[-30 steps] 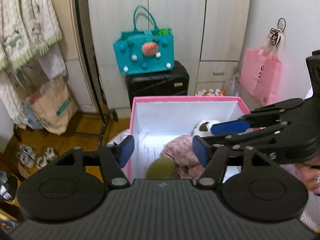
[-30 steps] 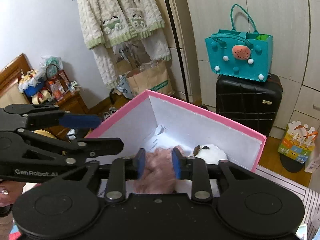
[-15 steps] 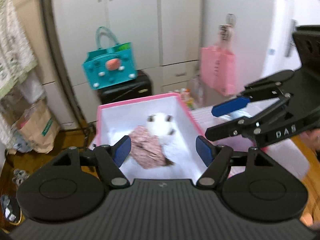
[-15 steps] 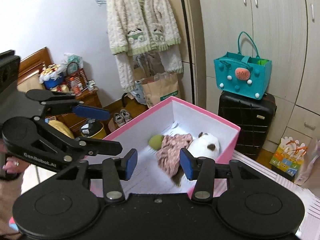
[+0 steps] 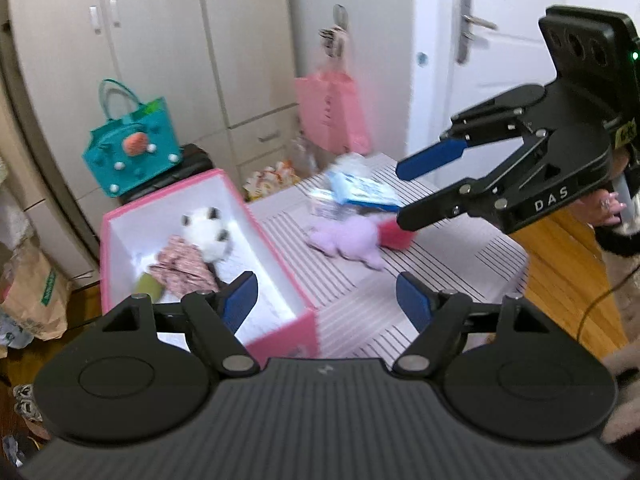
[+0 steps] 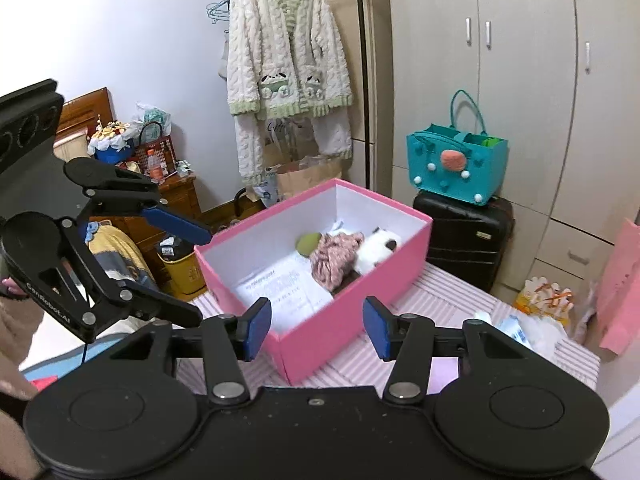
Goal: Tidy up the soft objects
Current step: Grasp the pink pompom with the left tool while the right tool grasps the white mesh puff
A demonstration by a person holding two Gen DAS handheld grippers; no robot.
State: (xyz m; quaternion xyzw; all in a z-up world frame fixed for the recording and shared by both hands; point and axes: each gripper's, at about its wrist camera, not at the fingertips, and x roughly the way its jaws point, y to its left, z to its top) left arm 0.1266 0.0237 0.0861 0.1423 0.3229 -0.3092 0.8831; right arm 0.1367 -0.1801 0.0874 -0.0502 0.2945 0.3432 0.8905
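A pink box (image 5: 280, 332) (image 6: 320, 332) stands on the striped table. Inside lie a white panda plush (image 5: 206, 232) (image 6: 376, 250), a pink knitted cloth (image 5: 182, 266) (image 6: 334, 258) and a green soft ball (image 5: 147, 286) (image 6: 308, 242). A purple plush (image 5: 346, 240) lies on the table right of the box. My left gripper (image 5: 326, 300) is open and empty above the box's near right corner. My right gripper (image 6: 316, 326) is open and empty above the box's near wall; it also shows in the left wrist view (image 5: 404, 196) over the purple plush.
Blue-and-white packets (image 5: 360, 188) (image 6: 520, 330) and a small red item (image 5: 394, 234) lie on the table (image 5: 440, 272). A teal bag (image 5: 132, 152) (image 6: 456, 164) sits on a black suitcase (image 6: 464, 240). A pink bag (image 5: 332, 112) hangs by the door.
Both grippers pulled back and up from the box. The right gripper let go of the pink cloth, which now lies in the box. The left view swung right toward the table.
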